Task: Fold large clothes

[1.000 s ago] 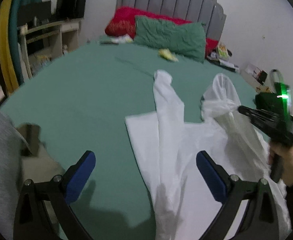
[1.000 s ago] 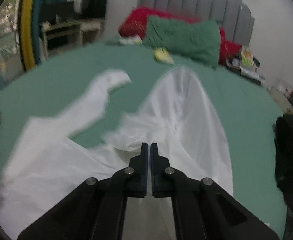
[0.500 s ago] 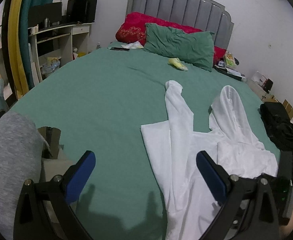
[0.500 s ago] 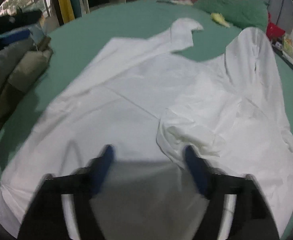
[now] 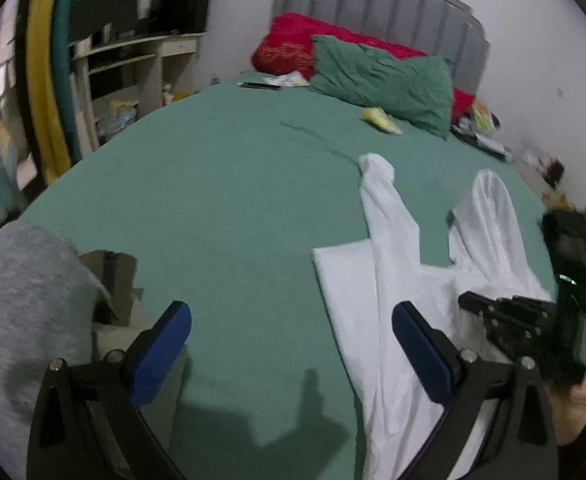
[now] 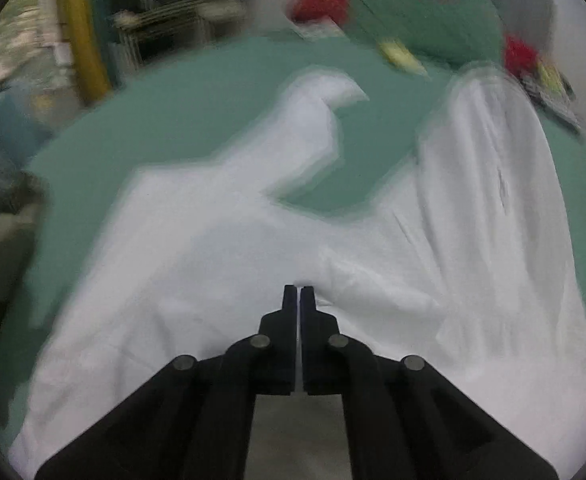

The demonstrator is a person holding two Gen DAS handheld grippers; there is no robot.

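Left tool (image 5: 291,344): fingers spread wide, blue pads (image 5: 161,354) apart, nothing between them. It hangs over the green bed sheet (image 5: 221,200) at the near edge of the bed; its shadow falls on the sheet at 6 o'clock.

Right tool (image 6: 297,292): fingers pressed together. A thin white strip shows in the slit between them, and the tips sit on a bunched fold of the white garment (image 6: 221,260). Can't tell for sure whether cloth is pinched; the view is blurred. In the left wrist view the right tool (image 5: 467,302) enters from 3 o'clock, held in a hand (image 5: 577,408), tip over the garment's right side.

White garment (image 5: 393,280): long-sleeved, spread on the right half of the bed, at 4 o'clock in the left view. One sleeve (image 5: 381,192) runs up toward 1 o'clock, the other sleeve (image 5: 493,208) lies parallel further right, with a patch of green sheet between them. The body fabric is rumpled near the right tool.

Surroundings: green pillow (image 5: 381,80) and red pillow (image 5: 289,48) against the grey headboard (image 5: 377,12) at 12 o'clock. Small yellow item (image 5: 381,119) just in front of the green pillow. Shelving unit (image 5: 133,64) at 10 o'clock, yellow and teal curtain (image 5: 53,80) beside it. Grey fabric (image 5: 21,304) at 8 o'clock. Dark bundle (image 5: 573,236) off the bed's right edge at 3 o'clock.
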